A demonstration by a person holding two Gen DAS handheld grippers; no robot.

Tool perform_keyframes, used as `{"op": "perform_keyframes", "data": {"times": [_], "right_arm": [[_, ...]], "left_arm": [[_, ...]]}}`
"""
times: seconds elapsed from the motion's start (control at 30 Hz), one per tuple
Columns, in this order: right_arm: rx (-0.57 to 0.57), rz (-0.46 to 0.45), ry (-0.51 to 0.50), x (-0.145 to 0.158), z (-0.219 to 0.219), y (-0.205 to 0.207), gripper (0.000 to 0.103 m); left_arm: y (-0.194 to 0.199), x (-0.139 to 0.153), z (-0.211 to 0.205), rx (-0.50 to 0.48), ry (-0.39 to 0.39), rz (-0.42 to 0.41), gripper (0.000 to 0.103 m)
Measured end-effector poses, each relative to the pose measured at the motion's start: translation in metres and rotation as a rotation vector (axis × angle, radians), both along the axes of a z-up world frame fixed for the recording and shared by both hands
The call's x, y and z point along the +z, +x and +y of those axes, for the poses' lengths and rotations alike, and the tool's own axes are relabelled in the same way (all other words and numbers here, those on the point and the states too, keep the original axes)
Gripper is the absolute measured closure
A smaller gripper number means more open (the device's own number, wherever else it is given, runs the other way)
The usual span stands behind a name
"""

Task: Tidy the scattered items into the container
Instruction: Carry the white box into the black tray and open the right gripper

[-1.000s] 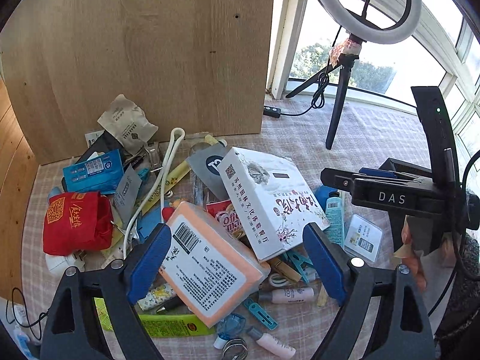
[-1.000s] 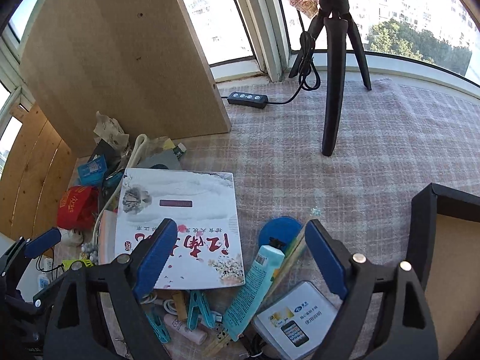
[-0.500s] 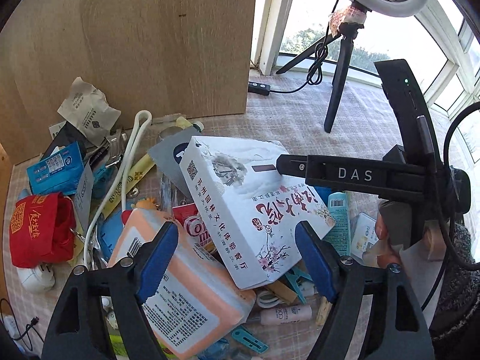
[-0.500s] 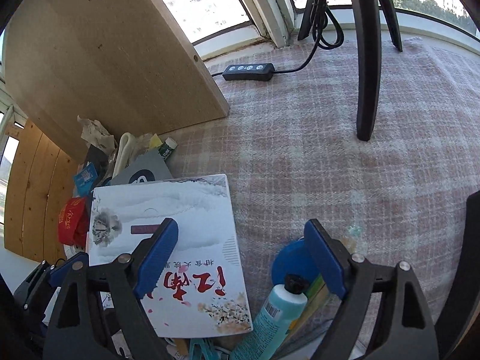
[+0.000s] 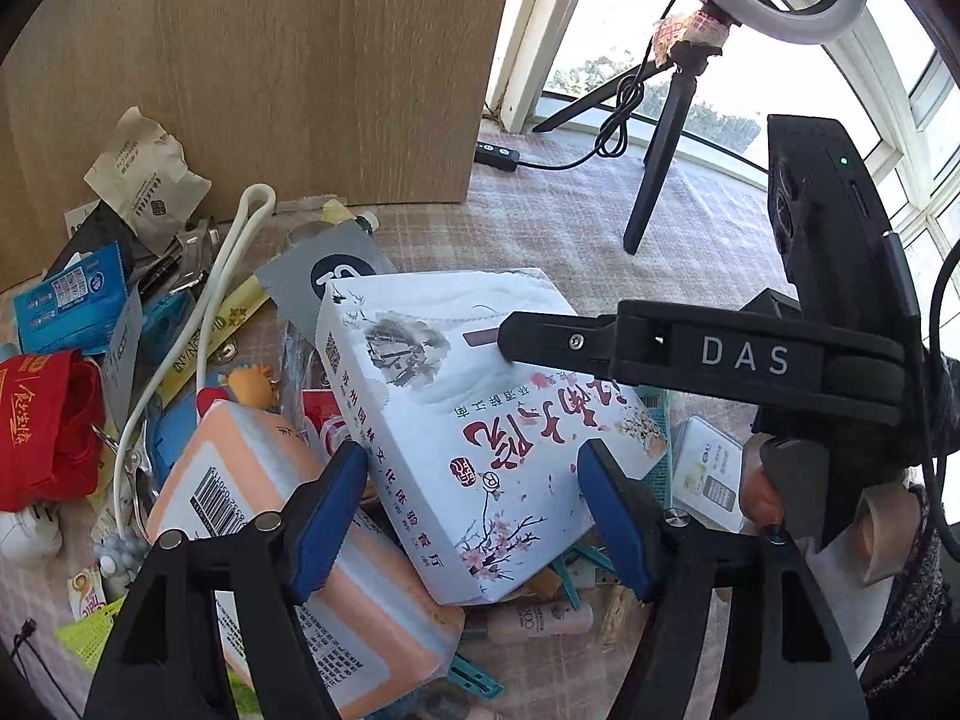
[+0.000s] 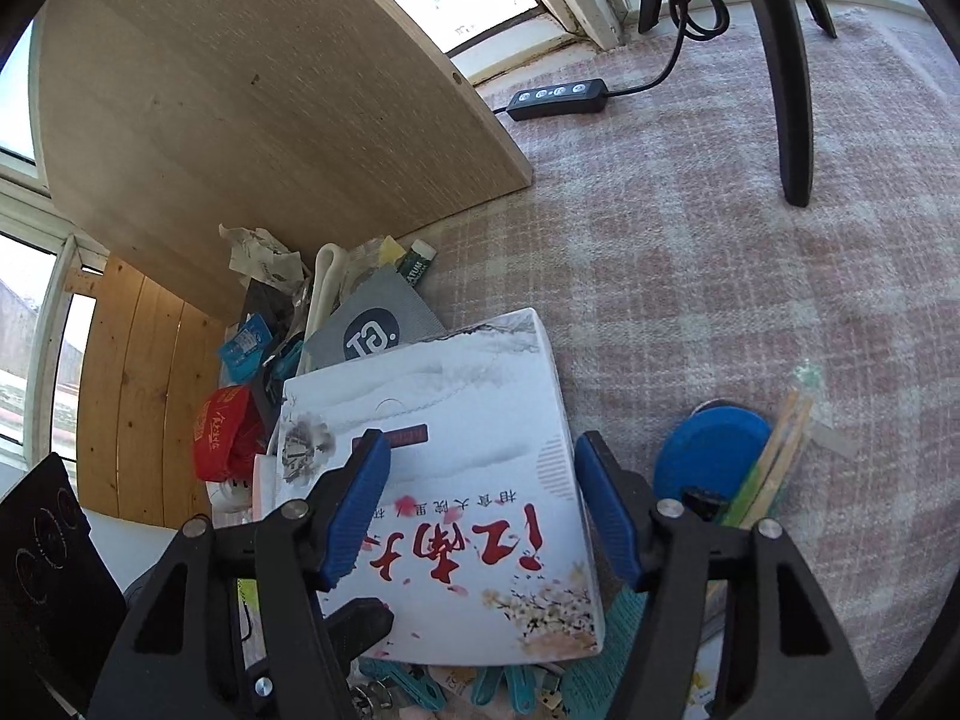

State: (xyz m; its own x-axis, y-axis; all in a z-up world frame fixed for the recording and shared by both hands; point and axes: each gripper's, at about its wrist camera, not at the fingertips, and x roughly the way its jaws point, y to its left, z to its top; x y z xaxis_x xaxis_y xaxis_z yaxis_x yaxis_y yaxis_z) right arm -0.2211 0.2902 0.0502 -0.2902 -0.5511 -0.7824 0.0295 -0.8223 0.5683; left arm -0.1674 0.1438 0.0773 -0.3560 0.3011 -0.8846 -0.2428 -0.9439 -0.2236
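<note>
2 grippers are hovering over 1 heap of clutter on a pink checked cloth (image 6: pixel 750 276). The left gripper (image 5: pixel 474 519) and the right gripper (image 6: pixel 480 504) each have 2 blue, ribbed pads on black plastic arms, and both pairs are standing wide apart, gripping nothing. 1 white box (image 5: pixel 480 420), flat, glossy cardboard printed with red characters and pink blossoms, is lying tilted on top of the heap, directly under both tools; the right gripper's fingers are straddling its near end, while the left's are framing its lower corner. Just beside it is sitting 1 orange-and-white soft pack (image 5: pixel 300 540) with a barcode. 1 red cloth pouch (image 5: pixel 42 420), 1 round blue lid (image 6: pixel 711 456) and 1 white cord loop (image 5: pixel 222 276) are lying nearby. 1 upright wooden board (image 5: pixel 270 60) is standing behind the heap.
</note>
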Motion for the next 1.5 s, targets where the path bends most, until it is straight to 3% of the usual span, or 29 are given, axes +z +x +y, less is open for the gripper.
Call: {"op": "perform_keyframes", "data": {"times": [0.23,0.43,0.63,0.77,0.93,1.13,1.23,1.33,1.5], "right_arm": [[-0.011,0.068,0.039,0.037,0.008,0.038,0.040],[-0.075,0.131,0.056,0.073,0.046,0.084,0.040],[-0.224,0.175,0.092,0.103,0.123,0.141,0.040],[-0.340,0.171,0.144,0.113,0.184,0.183,0.040],[-0.482,0.137,0.199,0.111,0.253,0.234,0.040],[-0.612,0.106,0.296,0.103,0.304,0.285,0.040],[-0.700,0.115,0.399,0.106,0.320,0.302,0.039],[-0.720,0.123,0.365,0.106,0.329,0.309,0.039],[-0.687,0.136,0.376,0.103,0.313,0.304,0.039]], "left_arm": [[0.025,0.026,0.003,-0.019,0.013,0.056,0.033],[0.057,0.058,0.030,-0.087,0.060,0.112,0.033],[0.097,0.080,0.106,-0.249,0.076,0.169,0.033],[0.118,0.084,0.170,-0.364,0.108,0.159,0.033],[0.146,0.081,0.243,-0.493,0.143,0.112,0.033],[0.177,0.073,0.311,-0.613,0.105,0.094,0.033],[0.192,0.079,0.320,-0.636,0.089,0.114,0.032],[0.199,0.086,0.317,-0.653,0.071,0.160,0.032],[0.192,0.086,0.294,-0.620,0.071,0.154,0.032]]}}
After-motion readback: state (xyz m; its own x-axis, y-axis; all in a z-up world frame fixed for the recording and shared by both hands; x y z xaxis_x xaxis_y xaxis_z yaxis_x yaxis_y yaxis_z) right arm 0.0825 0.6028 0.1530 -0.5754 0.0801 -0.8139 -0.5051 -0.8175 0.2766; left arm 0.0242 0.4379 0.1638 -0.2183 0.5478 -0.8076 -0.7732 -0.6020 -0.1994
